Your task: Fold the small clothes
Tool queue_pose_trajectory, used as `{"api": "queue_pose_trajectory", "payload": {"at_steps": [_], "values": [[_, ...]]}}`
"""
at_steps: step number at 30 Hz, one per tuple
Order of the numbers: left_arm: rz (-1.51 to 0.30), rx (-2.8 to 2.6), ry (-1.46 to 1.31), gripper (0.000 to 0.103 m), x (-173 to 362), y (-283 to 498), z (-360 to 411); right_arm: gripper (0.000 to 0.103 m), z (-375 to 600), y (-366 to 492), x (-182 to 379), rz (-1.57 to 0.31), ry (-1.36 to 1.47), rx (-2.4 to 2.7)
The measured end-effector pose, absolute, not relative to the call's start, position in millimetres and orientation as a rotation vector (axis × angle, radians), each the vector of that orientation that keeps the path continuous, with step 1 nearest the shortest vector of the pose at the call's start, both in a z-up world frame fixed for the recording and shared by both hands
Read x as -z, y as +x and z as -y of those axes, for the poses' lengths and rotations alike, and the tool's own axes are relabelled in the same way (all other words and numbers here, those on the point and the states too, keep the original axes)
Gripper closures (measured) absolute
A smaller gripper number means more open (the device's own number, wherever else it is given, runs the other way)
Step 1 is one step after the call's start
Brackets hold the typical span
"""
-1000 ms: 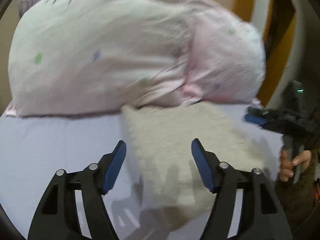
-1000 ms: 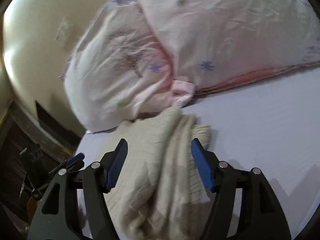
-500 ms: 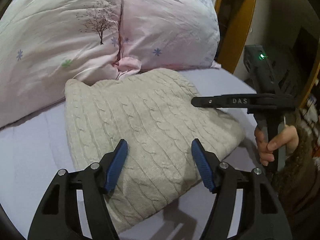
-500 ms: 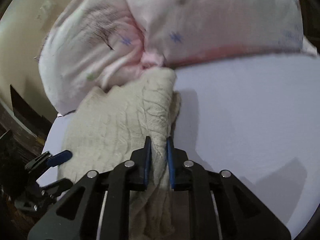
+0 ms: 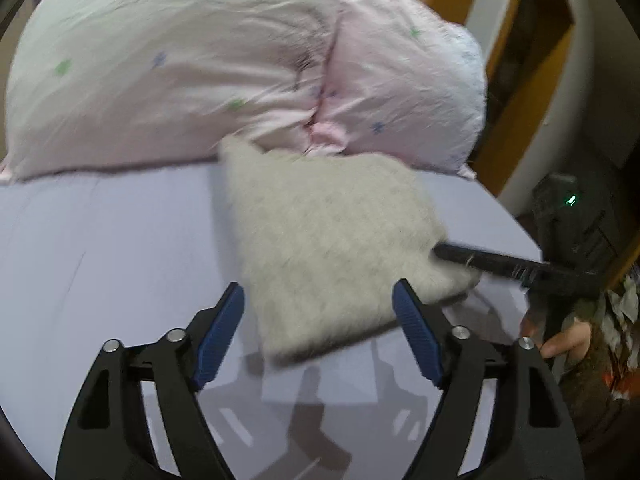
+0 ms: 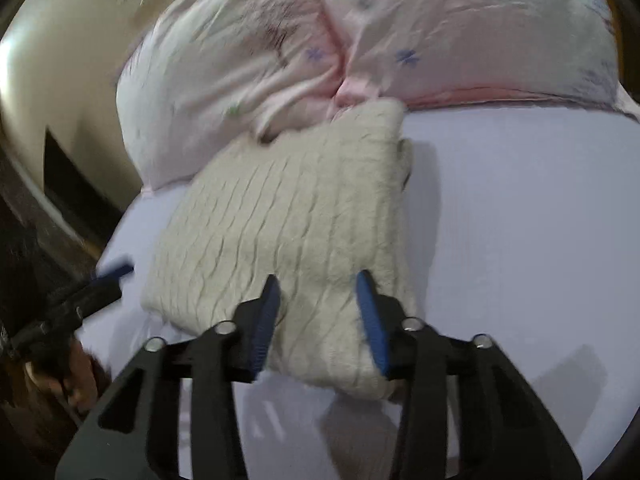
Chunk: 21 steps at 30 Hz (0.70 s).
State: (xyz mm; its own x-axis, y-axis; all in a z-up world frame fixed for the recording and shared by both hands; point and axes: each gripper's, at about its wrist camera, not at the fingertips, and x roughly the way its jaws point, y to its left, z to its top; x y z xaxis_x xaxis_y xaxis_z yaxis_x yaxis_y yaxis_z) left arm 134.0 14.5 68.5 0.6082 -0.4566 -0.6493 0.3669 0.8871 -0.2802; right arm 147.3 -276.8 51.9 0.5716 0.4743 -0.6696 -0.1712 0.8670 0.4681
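A cream cable-knit sweater (image 5: 332,236) lies folded into a rough rectangle on the lavender bed sheet (image 5: 108,240), its far edge against the pillows. My left gripper (image 5: 320,336) is open and empty, above the sheet just short of the sweater's near edge. My right gripper (image 6: 318,320) is open, its blue pads astride the sweater's (image 6: 288,220) near edge. The right gripper also shows in the left wrist view (image 5: 444,250), edge-on at the sweater's right corner. The left gripper shows in the right wrist view (image 6: 116,270) at the sweater's left.
Two pale pink pillows (image 5: 200,68) with small flower prints lie at the head of the bed, also in the right wrist view (image 6: 360,40). A wooden frame and door edge (image 5: 516,80) stand past the bed's right side. A cream wall (image 6: 60,60) is at far left.
My right gripper was shut on the sweater's edge half a second ago and is now open. The sweater lies flatter. My left gripper stayed open and pulled back toward the near edge.
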Motion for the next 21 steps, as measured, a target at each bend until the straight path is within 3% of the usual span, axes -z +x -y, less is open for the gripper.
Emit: {"api": "queue_pose_trajectory", "payload": {"at_steps": [2,4,5,7,14,21], "values": [[-0.806,0.421,-0.096,0.014,-65,128,-16,0.059,280,132,-68,-0.822,0.358,-0.375],[-0.820,0.367,-0.057,0.007,-62,121,-16,0.011,284,109,-81,-0.750,0.305,-0.328],[-0.827,0.347,-0.040,0.005,-59,117,-15,0.004,284,99,-85,-0.723,0.288,-0.315],[-0.837,0.321,-0.010,0.001,-56,113,-11,0.002,284,79,-87,-0.709,0.247,-0.292],[-0.921,0.264,0.049,0.001,-29,123,2,0.002,247,88,-47,-0.932,0.100,-0.184],[-0.958,0.214,0.104,0.001,-14,124,9,0.002,218,97,-25,-0.992,-0.011,-0.107]]}}
